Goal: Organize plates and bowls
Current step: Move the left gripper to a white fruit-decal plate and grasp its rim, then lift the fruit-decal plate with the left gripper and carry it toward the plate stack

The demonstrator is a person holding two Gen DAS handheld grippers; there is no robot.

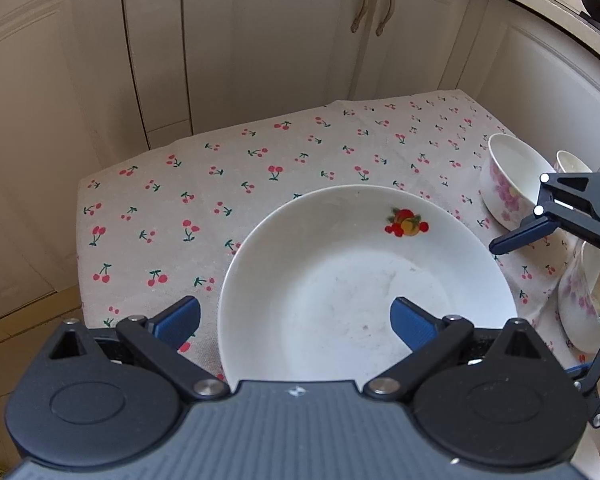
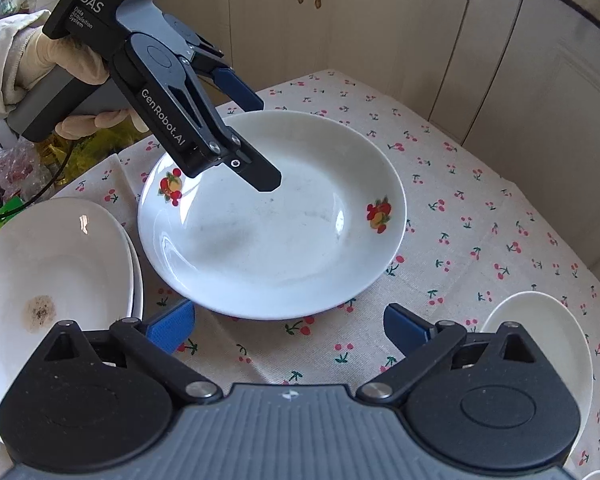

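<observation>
- Nearest the left wrist camera, the left gripper is spread wide and holds nothing; one pad hangs over the plate, the other over the cloth beside its rim.
- That plate, white with small fruit prints, lies flat on the cherry-print cloth covering the table, about mid-table, apart from the other dishes.
- From the right wrist view the right gripper is likewise released, fingers wide, hovering over bare cloth just short of the plate's near rim.
- To its left sits a stack of plates, the top one bearing a brownish stain; it lies just beside the loose plate, and I cannot tell whether the rims touch.
- Flowered bowls stand at the right edge of the table, another near them; a plain white bowl or dish shows beside the right gripper.
- Handling, as I judge it: glazed ceramic, stiff, moderately heavy, smooth and likely slippery against the pads, and breakable if dropped or knocked on the stack.
- Best hold is probably the raised rim, one pad above and one beneath, where the sloped lip stands off the cloth; the broad flat centre offers nothing to pinch.
- Soft cloth may bunch under a finger sliding beneath the rim, so a shallow, slow approach seems wise.
</observation>
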